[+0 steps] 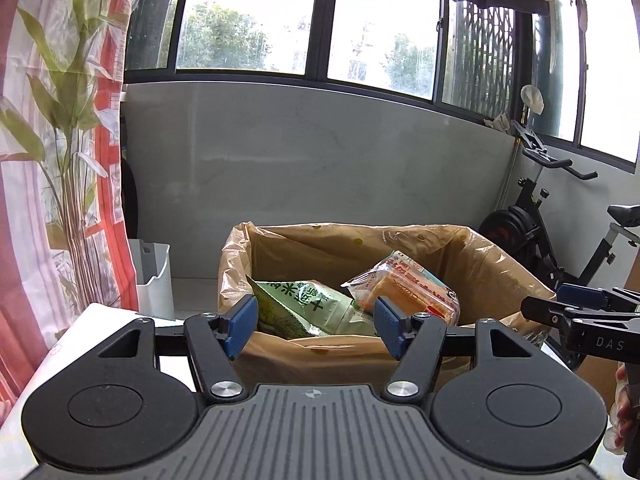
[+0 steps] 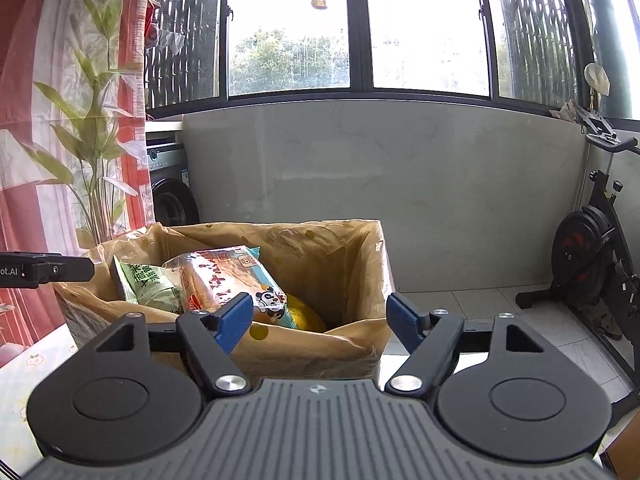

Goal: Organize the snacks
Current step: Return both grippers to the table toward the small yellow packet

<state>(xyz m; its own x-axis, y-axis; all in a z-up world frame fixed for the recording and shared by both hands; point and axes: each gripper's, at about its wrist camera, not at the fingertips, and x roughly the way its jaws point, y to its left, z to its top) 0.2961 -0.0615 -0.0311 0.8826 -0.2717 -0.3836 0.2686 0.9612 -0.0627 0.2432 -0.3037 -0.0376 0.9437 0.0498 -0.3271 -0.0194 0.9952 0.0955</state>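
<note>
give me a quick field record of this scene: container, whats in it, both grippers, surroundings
container: cardboard box lined with a clear plastic bag, top open
contents: green snack bag on the left side; orange bread pack leaning next to it; a yellow item partly hidden under the bread pack
left gripper: open, empty, in front of the box
right gripper: open, empty, in front of the box
surface: table with a floral cloth
surroundings: exercise bike on the right, curtain on the left, windows behind
</note>
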